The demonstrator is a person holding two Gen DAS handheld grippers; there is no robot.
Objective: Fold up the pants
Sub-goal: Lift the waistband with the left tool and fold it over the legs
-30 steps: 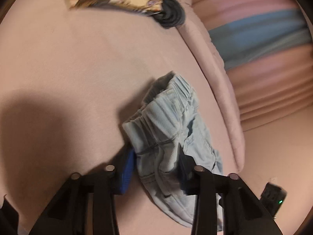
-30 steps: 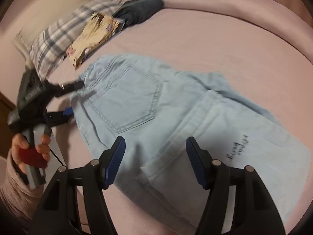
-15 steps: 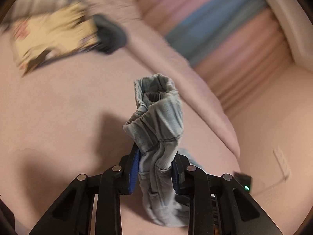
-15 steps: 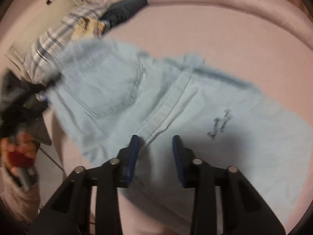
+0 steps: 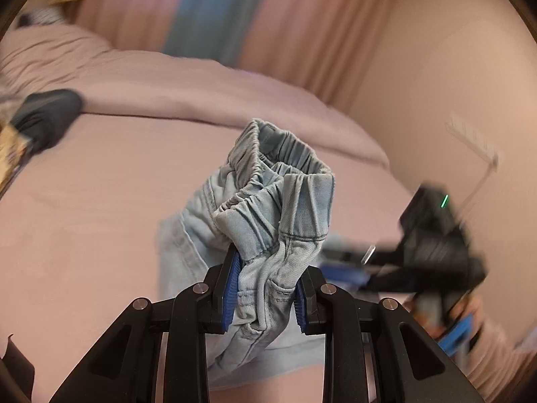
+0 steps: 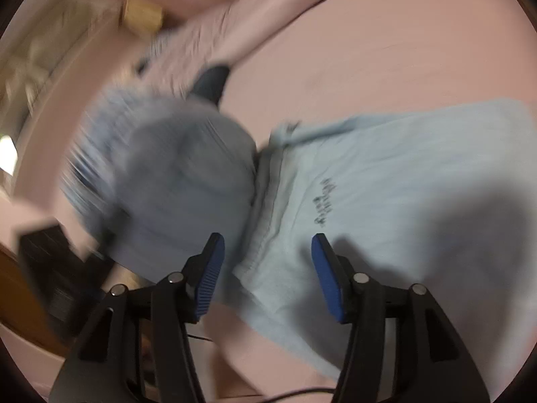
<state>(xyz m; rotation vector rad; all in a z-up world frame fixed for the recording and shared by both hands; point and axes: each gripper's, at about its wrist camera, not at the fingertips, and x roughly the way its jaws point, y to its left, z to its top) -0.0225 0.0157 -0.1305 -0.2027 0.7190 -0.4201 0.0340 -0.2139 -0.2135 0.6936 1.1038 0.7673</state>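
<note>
Since a second ago your left gripper (image 5: 266, 288) has lifted the pants (image 5: 268, 208) by the waistband, jaws clenched on it; legs trail across the bed (image 6: 386, 43) under your right gripper (image 6: 265, 275), jaws released.

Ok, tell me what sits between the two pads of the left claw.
The bunched waistband end of the light blue pants is pinched between the left claw's pads, seen in the left wrist view.
</note>
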